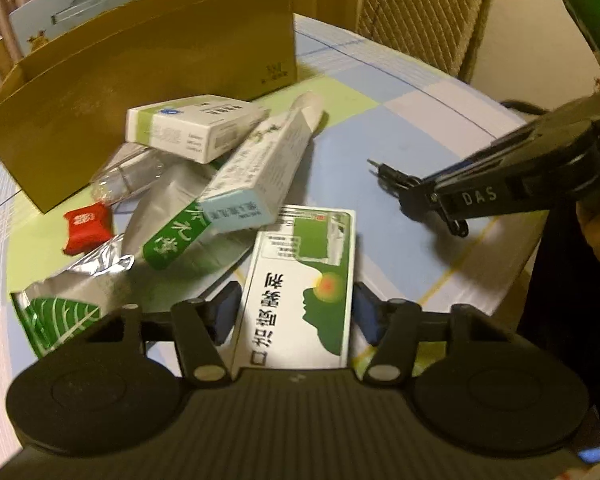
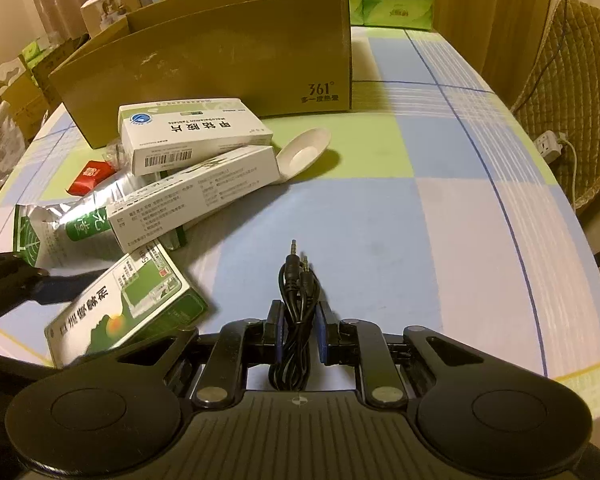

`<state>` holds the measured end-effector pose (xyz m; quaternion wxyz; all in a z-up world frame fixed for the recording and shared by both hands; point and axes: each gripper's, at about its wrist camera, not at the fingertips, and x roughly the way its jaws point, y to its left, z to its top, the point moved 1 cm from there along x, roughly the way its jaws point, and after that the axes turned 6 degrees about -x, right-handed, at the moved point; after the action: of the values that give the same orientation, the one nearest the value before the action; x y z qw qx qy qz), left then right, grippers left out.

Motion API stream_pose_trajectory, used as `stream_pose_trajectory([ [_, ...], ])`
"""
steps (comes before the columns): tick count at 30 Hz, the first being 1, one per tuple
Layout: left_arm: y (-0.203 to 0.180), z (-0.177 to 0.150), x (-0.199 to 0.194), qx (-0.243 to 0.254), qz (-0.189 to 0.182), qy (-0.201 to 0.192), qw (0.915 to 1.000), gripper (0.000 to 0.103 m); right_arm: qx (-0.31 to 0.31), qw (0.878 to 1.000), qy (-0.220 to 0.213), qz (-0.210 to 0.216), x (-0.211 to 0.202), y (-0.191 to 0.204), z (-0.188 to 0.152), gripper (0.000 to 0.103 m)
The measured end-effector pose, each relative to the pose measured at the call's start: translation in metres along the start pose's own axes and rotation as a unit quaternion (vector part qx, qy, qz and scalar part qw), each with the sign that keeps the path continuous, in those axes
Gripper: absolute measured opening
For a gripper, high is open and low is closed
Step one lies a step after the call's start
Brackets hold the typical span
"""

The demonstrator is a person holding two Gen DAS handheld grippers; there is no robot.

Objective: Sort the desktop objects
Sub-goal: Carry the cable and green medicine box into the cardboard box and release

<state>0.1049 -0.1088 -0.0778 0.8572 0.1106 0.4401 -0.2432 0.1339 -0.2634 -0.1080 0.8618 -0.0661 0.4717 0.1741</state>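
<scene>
Right gripper [image 2: 300, 334] clenched on coiled audio cable [image 2: 298, 300], seen fully only from its own camera. Left gripper [image 1: 294, 314] grasps green-white medicine box [image 1: 300, 288] near table [image 2: 440, 220] edge; open cloth rightward.

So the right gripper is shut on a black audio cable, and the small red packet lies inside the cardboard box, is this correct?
Not quite. The small red packet lies on the table beside the cardboard box, as the right wrist view shows. The right gripper is indeed shut on the black audio cable.
</scene>
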Motion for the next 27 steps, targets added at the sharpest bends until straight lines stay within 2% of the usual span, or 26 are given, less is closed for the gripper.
stream_pose_trajectory([
  [7,-0.009,-0.006,-0.006,-0.004,-0.001,0.015,0.9999,0.050,-0.003,1.000,-0.003,0.009,0.003,-0.001,-0.001,0.017],
  [12,-0.013,-0.015,-0.008,-0.016,0.002,0.016,0.9998,0.051,-0.045,0.999,-0.004,-0.013,0.005,0.011,-0.002,0.020],
  [17,-0.009,-0.018,-0.006,-0.023,-0.003,0.019,0.9996,0.051,-0.063,0.998,-0.007,-0.032,0.006,0.016,-0.005,0.018],
  [18,-0.008,-0.018,-0.006,-0.026,-0.005,0.019,0.9995,0.051,-0.061,0.998,-0.007,-0.034,0.006,0.015,-0.005,0.013],
  [27,-0.007,-0.016,-0.003,-0.037,-0.008,0.017,0.9991,0.051,-0.045,0.998,-0.025,-0.037,-0.005,0.012,-0.006,0.012],
])
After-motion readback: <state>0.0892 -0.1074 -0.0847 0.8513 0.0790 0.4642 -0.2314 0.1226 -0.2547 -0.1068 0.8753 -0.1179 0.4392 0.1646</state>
